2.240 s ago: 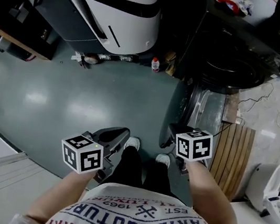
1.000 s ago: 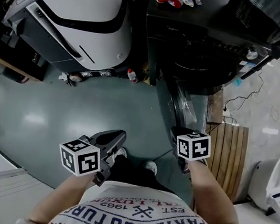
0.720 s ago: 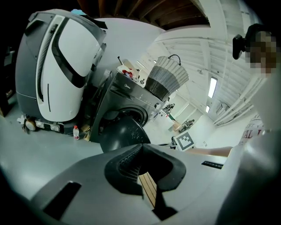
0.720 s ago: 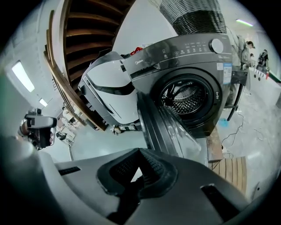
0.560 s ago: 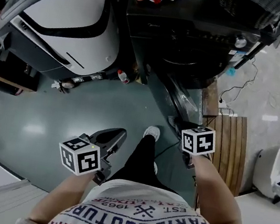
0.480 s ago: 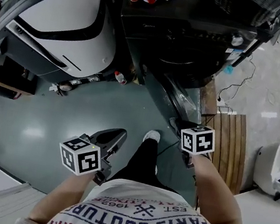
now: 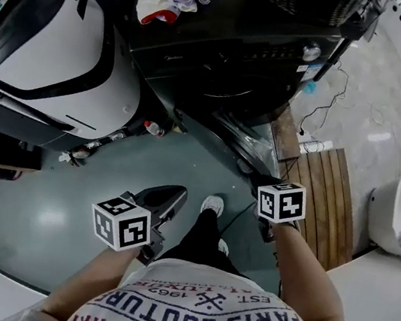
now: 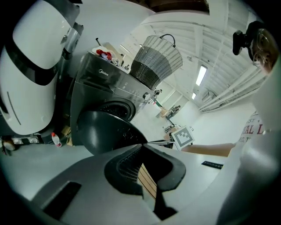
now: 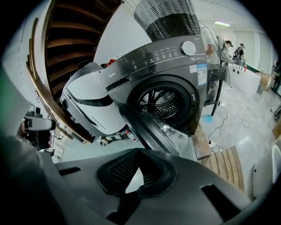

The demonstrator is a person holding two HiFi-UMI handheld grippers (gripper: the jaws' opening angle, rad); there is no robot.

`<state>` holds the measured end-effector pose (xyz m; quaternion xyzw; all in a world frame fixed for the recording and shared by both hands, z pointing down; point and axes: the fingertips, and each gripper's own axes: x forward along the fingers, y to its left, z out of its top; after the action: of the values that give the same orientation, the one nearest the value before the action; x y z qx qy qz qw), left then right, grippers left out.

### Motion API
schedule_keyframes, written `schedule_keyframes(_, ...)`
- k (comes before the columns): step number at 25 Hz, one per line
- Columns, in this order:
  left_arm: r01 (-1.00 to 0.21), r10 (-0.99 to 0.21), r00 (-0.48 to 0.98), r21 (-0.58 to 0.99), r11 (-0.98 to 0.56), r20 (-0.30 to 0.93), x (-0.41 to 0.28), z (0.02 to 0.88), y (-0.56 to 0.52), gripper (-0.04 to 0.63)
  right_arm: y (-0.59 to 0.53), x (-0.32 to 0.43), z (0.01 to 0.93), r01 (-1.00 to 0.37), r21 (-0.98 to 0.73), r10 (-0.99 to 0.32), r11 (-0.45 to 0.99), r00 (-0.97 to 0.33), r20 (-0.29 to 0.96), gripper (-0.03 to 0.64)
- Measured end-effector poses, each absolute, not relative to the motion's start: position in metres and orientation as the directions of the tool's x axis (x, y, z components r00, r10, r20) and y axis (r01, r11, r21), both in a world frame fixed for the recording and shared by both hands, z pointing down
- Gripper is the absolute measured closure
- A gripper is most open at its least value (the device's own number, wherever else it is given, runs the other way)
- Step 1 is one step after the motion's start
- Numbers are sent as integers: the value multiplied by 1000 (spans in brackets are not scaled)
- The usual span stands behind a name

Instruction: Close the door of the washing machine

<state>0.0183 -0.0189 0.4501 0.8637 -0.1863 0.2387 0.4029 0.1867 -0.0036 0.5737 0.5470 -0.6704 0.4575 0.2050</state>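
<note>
Left tool (image 8: 142,148) and right tool (image 9: 139,151) both pinched closed, holding nothing — a weak nudge could bounce the round open door (image 9: 158,127) of the dark grey washing machine (image 9: 175,61) back unlatched.

Dark-grey washing machine (image 7: 233,55); teal floor (image 7: 50,192) (glossy); brown slatted mat (image 7: 322,207).

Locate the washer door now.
Right gripper view, centre: the door hangs open, swung out below the drum, just ahead of the right tongs.
</note>
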Motion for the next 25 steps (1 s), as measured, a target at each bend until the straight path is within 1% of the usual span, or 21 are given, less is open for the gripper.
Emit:
schedule_keyframes(5,-469,-72,829,621,-628,554,43,450,-42,568,-16,210,580,-897,-421,-558,-135,-282,780,595)
schedule_keyframes(10,-435,-37,840,631,-643,542,62,451,-69,568,-31,230,581,-890,-412,-557,-194,-246,793,595)
schedule_keyframes(16,-409,-12,845,632,-658,534,75,454,-100,568,-51,256,580,-862,-409,-595,-298,-167,786,595)
schedule_keyframes(20,-403,-6,847,635,-659,531,82,454,-114,568,-63,269,582,-857,-402,-603,-324,-140,785,595)
schedule_keyframes(25,-405,-3,844,632,-661,537,93,452,-127,568,-81,285,583,-850,-407,-608,-334,-136,782,595)
